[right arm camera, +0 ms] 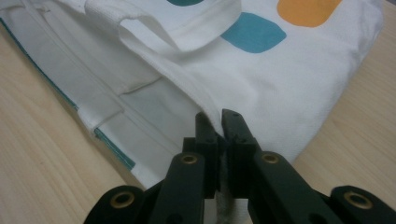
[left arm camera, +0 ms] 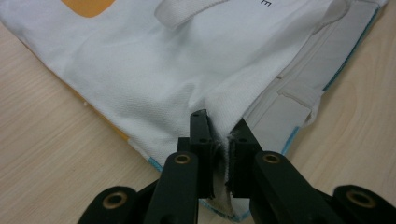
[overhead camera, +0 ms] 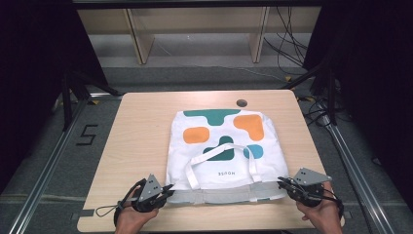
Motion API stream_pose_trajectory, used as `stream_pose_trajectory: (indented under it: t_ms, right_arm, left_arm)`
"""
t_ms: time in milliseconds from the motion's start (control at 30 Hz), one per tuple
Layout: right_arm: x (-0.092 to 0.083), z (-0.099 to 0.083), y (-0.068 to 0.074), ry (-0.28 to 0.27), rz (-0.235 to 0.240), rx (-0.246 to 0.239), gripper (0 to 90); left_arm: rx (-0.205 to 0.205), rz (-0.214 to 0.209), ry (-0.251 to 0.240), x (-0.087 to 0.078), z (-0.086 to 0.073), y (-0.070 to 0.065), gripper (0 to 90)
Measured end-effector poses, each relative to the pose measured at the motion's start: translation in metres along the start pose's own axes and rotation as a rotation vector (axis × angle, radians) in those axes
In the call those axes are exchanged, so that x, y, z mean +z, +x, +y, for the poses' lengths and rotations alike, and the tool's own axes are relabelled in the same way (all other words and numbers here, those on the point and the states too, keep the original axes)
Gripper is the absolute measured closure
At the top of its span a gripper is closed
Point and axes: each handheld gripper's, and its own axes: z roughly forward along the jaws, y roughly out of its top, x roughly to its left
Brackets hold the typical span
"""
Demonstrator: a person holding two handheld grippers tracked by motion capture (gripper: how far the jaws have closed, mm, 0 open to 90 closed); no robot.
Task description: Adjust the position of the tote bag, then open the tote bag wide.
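Now, with the left gripper (left arm camera: 219, 135) and the right gripper (right arm camera: 221, 125) each clenched on a near corner of the tote bag (overhead camera: 224, 151) lying mid-table (overhead camera: 141, 126), lift both together, evenly, keeping the cloth taut between them.

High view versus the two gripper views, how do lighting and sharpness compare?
High view: tote bag and table evenly lit, dark surroundings, slightly soft. Left gripper view: fabric weave crisp, black jaws near the lens a little soft. Right gripper view: similar, warm tint, far bag edge blurred.
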Motion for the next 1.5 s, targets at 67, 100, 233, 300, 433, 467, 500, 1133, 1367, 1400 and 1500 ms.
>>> stream_pose_trajectory:
  t_ms: [67, 100, 233, 300, 433, 467, 500, 1133, 1367, 1400, 1500]
  right_arm:
    - [-0.001, 0.0, 0.001, 0.005, 0.008, 0.01, 86.3]
    - [-0.001, 0.0, 0.001, 0.005, 0.008, 0.01, 86.3]
    - [-0.002, 0.001, -0.001, -0.012, -0.006, -0.005, 86.3]
    - [-0.002, 0.002, -0.001, -0.02, -0.008, -0.012, 86.3]
    - [-0.005, 0.003, 0.0, -0.036, -0.005, -0.006, 86.7]
    - [-0.005, 0.003, 0.0, -0.037, -0.005, -0.011, 86.7]
    - [-0.006, 0.003, 0.001, -0.04, -0.003, -0.009, 86.9]
    - [-0.057, 0.079, -0.022, -0.309, -0.049, -0.032, 88.0]
    - [-0.085, 0.11, -0.03, -0.349, -0.068, -0.07, 88.3]
    - [-0.09, 0.114, -0.03, -0.35, -0.069, -0.068, 88.3]
    - [-0.104, 0.125, -0.031, -0.379, -0.088, -0.091, 88.3]
  left_arm:
    - [-0.034, -0.007, -0.023, 0.001, -0.001, -0.004, 83.0]
    - [-0.035, -0.009, -0.018, 0.0, -0.001, -0.004, 83.0]
    - [0.001, -0.009, -0.014, -0.003, 0.0, -0.002, 83.0]
    - [-0.024, -0.005, -0.022, -0.005, 0.001, -0.004, 83.2]
    - [0.026, 0.023, -0.036, -0.011, 0.008, -0.005, 85.3]
    - [0.022, 0.024, -0.042, -0.012, 0.009, -0.004, 85.3]
    - [0.007, 0.023, -0.056, -0.013, 0.01, -0.004, 85.4]
    - [0.001, 0.109, -0.246, -0.067, 0.084, 0.024, 86.8]
    - [0.084, 0.146, -0.315, -0.1, 0.122, 0.025, 87.2]
    - [0.113, 0.15, -0.333, -0.105, 0.128, 0.025, 87.3]
    - [0.13, 0.16, -0.384, -0.119, 0.14, 0.021, 87.3]
